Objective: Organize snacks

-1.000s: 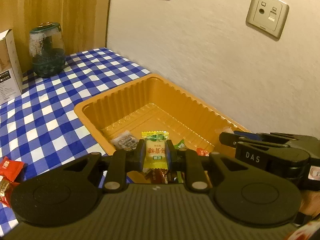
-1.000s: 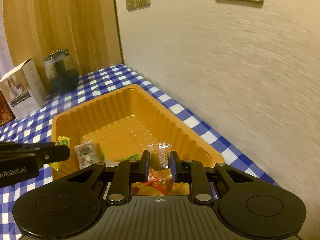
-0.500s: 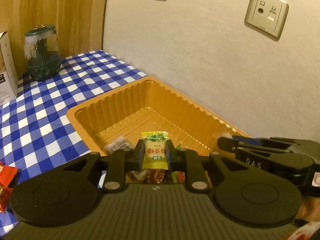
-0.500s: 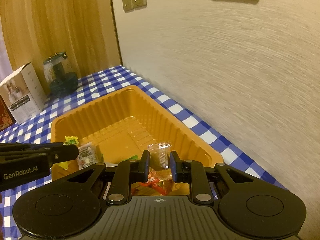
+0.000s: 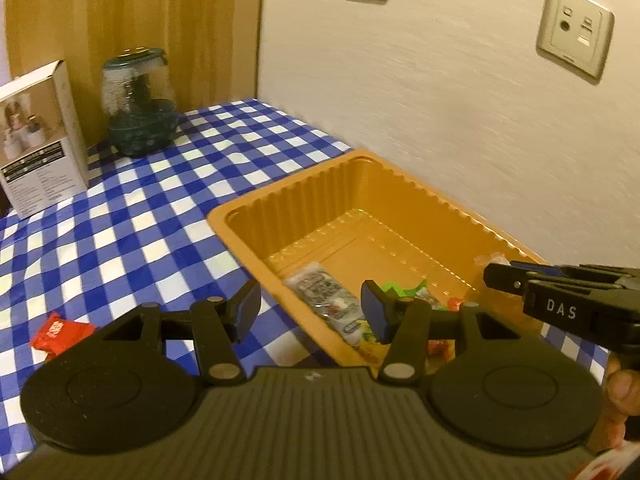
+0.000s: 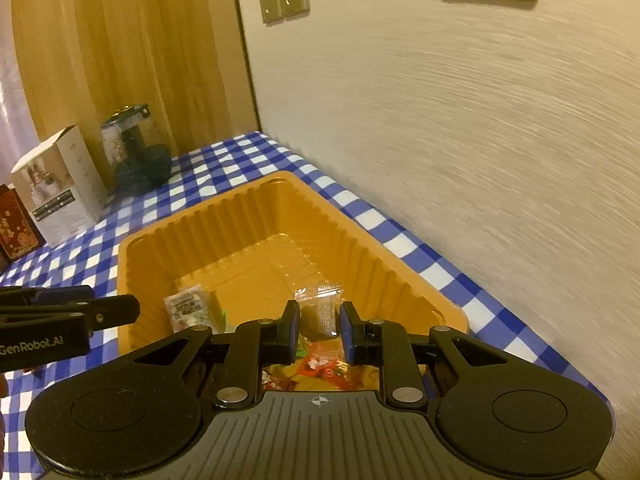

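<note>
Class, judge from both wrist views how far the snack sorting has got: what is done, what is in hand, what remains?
Done: several wrapped snacks lie in the orange tray. In hand: the right gripper pinches a clear-wrapped snack over the tray; the left gripper, jaws opening, holds nothing. Left: a red packet lies on the checked cloth.
</note>
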Demonstrator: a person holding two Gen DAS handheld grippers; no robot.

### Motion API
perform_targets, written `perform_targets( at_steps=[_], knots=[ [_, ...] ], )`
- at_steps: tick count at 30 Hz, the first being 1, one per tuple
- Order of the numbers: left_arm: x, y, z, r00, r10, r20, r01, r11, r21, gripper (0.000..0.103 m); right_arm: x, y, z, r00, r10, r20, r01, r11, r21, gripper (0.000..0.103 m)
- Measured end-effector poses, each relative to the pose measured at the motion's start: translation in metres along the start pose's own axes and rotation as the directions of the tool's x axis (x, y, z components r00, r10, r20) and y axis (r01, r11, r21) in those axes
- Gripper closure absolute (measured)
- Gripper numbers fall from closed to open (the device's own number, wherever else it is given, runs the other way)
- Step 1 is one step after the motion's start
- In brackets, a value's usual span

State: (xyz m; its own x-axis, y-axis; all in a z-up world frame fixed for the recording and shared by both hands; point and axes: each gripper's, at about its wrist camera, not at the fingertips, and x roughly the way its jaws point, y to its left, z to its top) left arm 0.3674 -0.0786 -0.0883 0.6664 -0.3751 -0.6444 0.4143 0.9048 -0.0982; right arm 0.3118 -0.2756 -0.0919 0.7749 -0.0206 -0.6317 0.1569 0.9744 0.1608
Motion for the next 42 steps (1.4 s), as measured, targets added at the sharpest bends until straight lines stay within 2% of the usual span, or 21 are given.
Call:
perform_targets(
  at_steps=[8, 16, 17, 19, 20, 33, 42],
  knots=[
    [-0.008, 0.01, -0.002, 1.0, 0.013, 0.008, -0.013, 1.0, -0.009, 0.052, 0.001, 0.012, -0.001, 1.0, 0.028, 0.001, -0.028, 0.999, -0.021, 0.081],
    [-0.013, 0.017, -0.005, 1.0, 0.018, 0.012, -0.018, 1.0, -0.021, 0.052, 0.006, 0.028, -0.001, 0.996, 0.094, 0.004, -0.094, 0.994, -0.055, 0.08],
    [-0.014, 0.017, -0.006, 1.0, 0.02, 0.012, -0.019, 1.0, -0.021, 0.052, 0.007, 0.028, -0.001, 0.996, 0.092, 0.003, -0.092, 0.994, -0.053, 0.078],
    [-0.014, 0.019, -0.007, 1.0, 0.022, 0.01, -0.022, 0.999, -0.023, 0.052, 0.007, 0.028, -0.001, 0.996, 0.091, 0.002, -0.091, 0.995, -0.043, 0.057],
    [-0.014, 0.021, -0.008, 1.0, 0.025, 0.008, -0.025, 0.999, -0.024, 0.052, 0.007, 0.027, -0.001, 0.996, 0.089, 0.005, -0.088, 0.995, -0.037, 0.054],
    [-0.028, 0.043, -0.015, 0.998, 0.067, 0.016, -0.066, 0.997, -0.044, 0.051, 0.007, 0.031, -0.001, 0.997, 0.081, 0.004, -0.081, 0.995, -0.05, 0.053],
    [-0.048, 0.075, -0.025, 0.99, 0.136, 0.025, -0.135, 0.989, -0.068, 0.05, 0.003, 0.056, -0.002, 0.991, 0.132, 0.019, -0.129, 0.986, -0.106, 0.053]
  ],
)
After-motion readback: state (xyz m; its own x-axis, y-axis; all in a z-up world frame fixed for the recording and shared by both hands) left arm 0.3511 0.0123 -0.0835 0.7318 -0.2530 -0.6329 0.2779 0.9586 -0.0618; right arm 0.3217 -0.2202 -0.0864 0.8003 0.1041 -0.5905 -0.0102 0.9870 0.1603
